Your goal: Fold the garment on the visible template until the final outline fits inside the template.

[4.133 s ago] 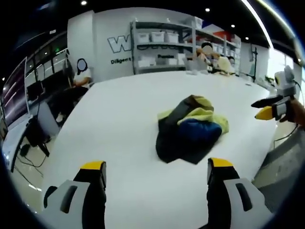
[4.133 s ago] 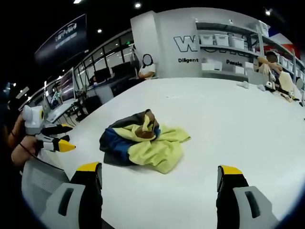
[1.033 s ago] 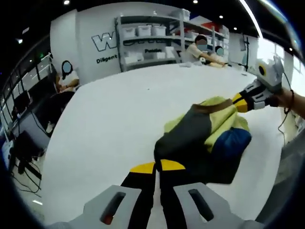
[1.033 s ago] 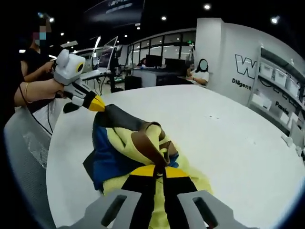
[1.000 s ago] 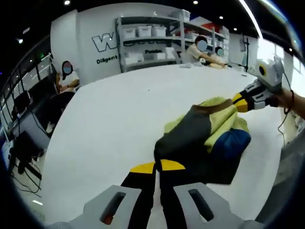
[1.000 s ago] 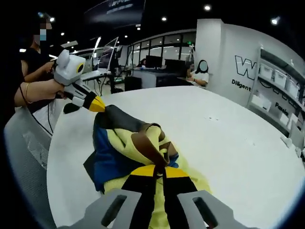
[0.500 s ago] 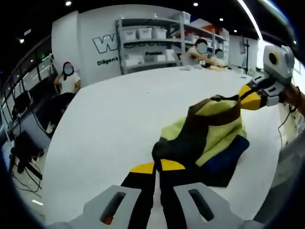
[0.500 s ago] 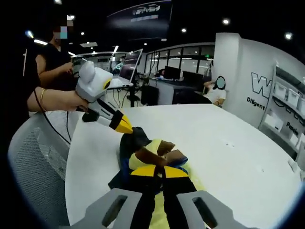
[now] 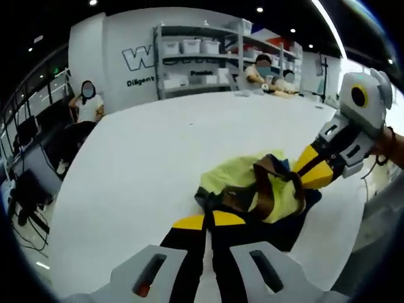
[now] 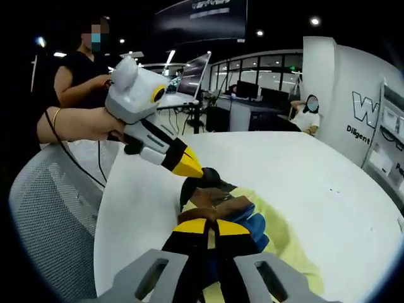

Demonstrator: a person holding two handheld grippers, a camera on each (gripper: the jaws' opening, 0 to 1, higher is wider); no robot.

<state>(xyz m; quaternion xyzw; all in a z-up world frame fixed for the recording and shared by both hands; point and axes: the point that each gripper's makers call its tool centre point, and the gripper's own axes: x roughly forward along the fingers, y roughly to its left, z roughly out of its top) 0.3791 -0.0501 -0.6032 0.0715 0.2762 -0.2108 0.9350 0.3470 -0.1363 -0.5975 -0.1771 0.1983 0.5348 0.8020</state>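
The white tabletop (image 9: 126,164) spreads wide and bare around the work, with no template outline that I can make out on it from these angles. Near its edge on the person's side lies the garment (image 9: 252,189), a bunched heap of pale yellow, dark navy and blue panels with brown trim, soft and limp, sagging into folds wherever it is not held. It looks light and thin, a fabric that will drape and slide over the smooth surface rather than keep a crease, so it wants stretching flat between two held points before any fold is laid. The left claw (image 9: 205,221) has its yellow tips pressed together on a dark edge of the cloth at the near side of the heap; in the right gripper view it comes in from the left (image 10: 189,169) with its tip down at the dark fabric. The right claw (image 10: 208,227) is likewise closed, pinching the brown-trimmed part of the garment (image 10: 252,233), and in the left gripper view it reaches in from the right (image 9: 314,172) at the same trim. Best purchase, I judge, is on seams and trimmed hems, taken well apart from each other, since a pinch in mid-panel would only gather more slack.
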